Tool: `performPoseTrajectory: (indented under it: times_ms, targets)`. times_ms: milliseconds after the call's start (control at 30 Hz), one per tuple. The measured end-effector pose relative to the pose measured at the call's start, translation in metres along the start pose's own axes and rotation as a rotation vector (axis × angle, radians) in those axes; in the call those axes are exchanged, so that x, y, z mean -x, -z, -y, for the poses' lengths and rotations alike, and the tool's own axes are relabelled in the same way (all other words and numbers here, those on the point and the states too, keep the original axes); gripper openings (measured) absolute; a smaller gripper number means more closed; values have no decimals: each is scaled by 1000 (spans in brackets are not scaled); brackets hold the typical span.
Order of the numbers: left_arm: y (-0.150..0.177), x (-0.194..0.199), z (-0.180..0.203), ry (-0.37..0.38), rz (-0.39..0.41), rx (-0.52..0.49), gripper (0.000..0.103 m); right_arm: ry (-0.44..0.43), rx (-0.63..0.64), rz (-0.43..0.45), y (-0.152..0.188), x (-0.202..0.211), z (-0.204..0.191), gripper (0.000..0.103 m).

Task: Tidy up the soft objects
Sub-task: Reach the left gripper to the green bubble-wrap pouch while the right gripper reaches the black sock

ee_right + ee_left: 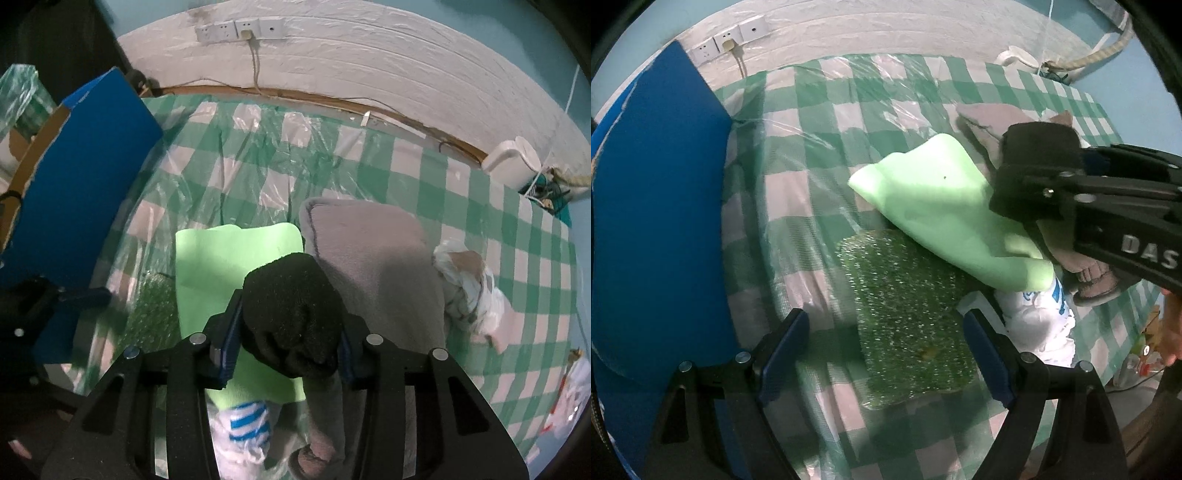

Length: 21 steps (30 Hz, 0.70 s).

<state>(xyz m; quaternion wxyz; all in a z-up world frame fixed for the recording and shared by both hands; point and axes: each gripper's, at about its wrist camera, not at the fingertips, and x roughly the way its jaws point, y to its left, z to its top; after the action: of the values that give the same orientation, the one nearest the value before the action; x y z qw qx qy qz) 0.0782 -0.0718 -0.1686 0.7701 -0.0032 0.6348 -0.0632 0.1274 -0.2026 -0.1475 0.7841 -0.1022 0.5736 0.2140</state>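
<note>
While the right claw point(288, 354) pinches a bunched black sock point(291, 314) above the light green cloth point(221, 266) mid-surface, and the left claw point(886, 354) hangs wide over a green scrubber point(905, 317), the soft, partly gripped sock could slip free.

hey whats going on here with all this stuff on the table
A person is sorting soft things on a green checked tablecloth with two handheld grippers. The right gripper has its pads pressed on a black knitted bundle, held above a light green foam sheet and a grey fleece cloth. The left gripper is open, hanging over a sparkly green scrubbing sponge without touching it. A blue box stands at the left edge.
</note>
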Motion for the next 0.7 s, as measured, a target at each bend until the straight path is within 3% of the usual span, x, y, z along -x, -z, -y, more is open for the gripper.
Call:
performPoseTrajectory:
  times_ms: [233,367,533,700]
  targets:
    - [-1,-10,17,-66,-2,-52,86,-23,-32,45,5,16,11,42]
    - [3,-14,31,-125,12,-105,77,-36,-48,62,5,24,15,42]
    - [10,-16,41,-157,40,-161,54,-47,-58,68,6,30,17,42]
    - [14,-13,46,-149,41,-158,18,-49,-53,73,9,35,15,42]
